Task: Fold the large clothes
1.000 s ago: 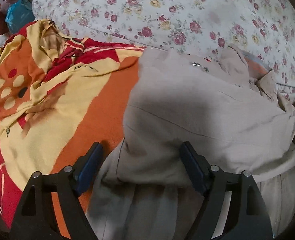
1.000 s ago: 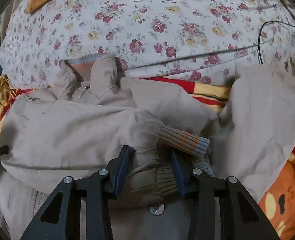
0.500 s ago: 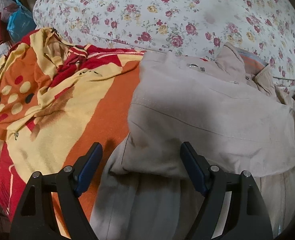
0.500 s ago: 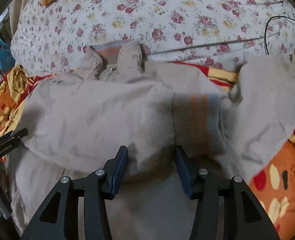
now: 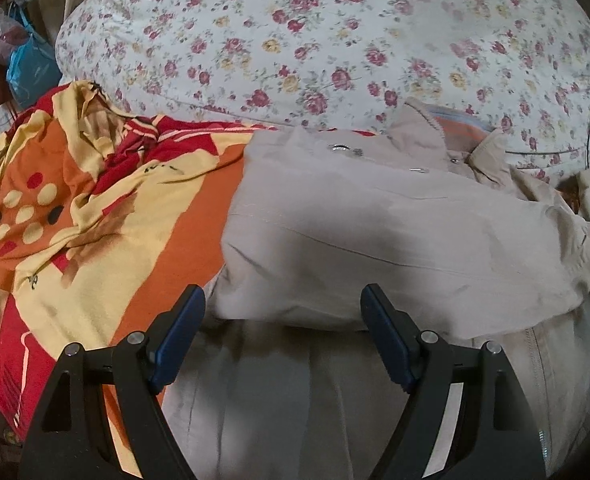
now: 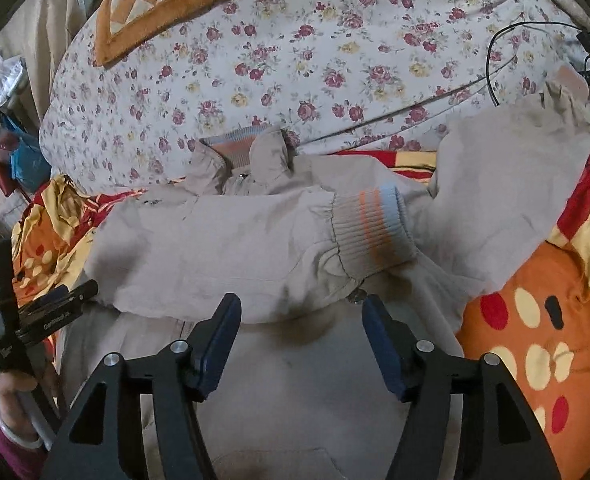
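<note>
Left gripper (image 5: 283,332) spread wide, nothing between its blue pads, hovering just above the near edge of a folded sleeve. Right gripper (image 6: 298,334) likewise parted wide and empty, poised over the near body of the beige jacket (image 6: 231,248).

Jacket lying flat across the bed, collar (image 6: 251,152) at the far end against the floral duvet (image 6: 335,60), 1 sleeve folded across the chest from left to right. Ribbed cuff (image 6: 375,232) with orange and pale blue stripes resting on the chest, just beyond the right gripper's right finger. Second sleeve (image 6: 503,200) stretched out to the far right, unfolded.

Only in the right wrist view: the cuff in full, the outstretched sleeve, an orange-and-white checkered cushion (image 6: 167,4) on the far duvet, a black cable (image 6: 495,60) at far right, and the other gripper's black body at the left edge, held in a hand (image 6: 15,392). Only in the left wrist view: the folded sleeve's shoulder (image 5: 375,220) close up, 2 metal snaps (image 5: 339,147) near the collar, and a blue bag (image 5: 31,72) at far left.

Under the jacket, an orange, yellow and red blanket (image 5: 95,220) with dots, rumpled at the left.
</note>
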Motion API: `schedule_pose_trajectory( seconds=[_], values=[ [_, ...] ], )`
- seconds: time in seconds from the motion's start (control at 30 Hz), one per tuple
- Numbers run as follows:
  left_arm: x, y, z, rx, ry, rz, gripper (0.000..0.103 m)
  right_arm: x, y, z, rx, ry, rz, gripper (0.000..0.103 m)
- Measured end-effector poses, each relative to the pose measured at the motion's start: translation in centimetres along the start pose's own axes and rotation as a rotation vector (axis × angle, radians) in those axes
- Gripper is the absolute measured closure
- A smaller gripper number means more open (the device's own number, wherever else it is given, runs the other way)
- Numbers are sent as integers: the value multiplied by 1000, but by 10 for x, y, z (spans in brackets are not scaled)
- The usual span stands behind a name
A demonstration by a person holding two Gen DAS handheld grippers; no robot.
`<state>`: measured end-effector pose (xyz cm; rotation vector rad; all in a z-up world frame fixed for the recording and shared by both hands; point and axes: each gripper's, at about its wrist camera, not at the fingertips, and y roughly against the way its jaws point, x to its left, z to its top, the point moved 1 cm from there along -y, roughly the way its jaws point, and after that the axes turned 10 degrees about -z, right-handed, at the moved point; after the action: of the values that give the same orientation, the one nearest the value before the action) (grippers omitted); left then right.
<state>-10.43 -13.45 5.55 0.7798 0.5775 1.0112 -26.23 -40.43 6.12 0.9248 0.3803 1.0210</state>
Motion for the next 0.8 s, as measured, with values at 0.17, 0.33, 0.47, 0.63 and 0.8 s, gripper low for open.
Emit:
schedule_pose_trajectory(
  seconds=[0.17, 0.33, 0.47, 0.63, 0.8],
  values=[
    [-5, -3, 0, -2, -19, 5, 23, -3, -7, -5, -16, 0, 14, 39],
    [-7, -11, -2, 14, -36, 17, 23, 1, -17, -3, -27, 30, -4, 41],
    [-10, -16, -3, 26, -51, 31, 23, 1, -31, 0, -15, 18, 1, 47],
    [-9, -19, -4, 32, -49, 32, 23, -5, -56, -4, 68, 5, -76, 51],
    [-10, -19, -4, 31, -50, 34, 23, -3, -33, 1, -10, 11, -81, 50]
  ],
)
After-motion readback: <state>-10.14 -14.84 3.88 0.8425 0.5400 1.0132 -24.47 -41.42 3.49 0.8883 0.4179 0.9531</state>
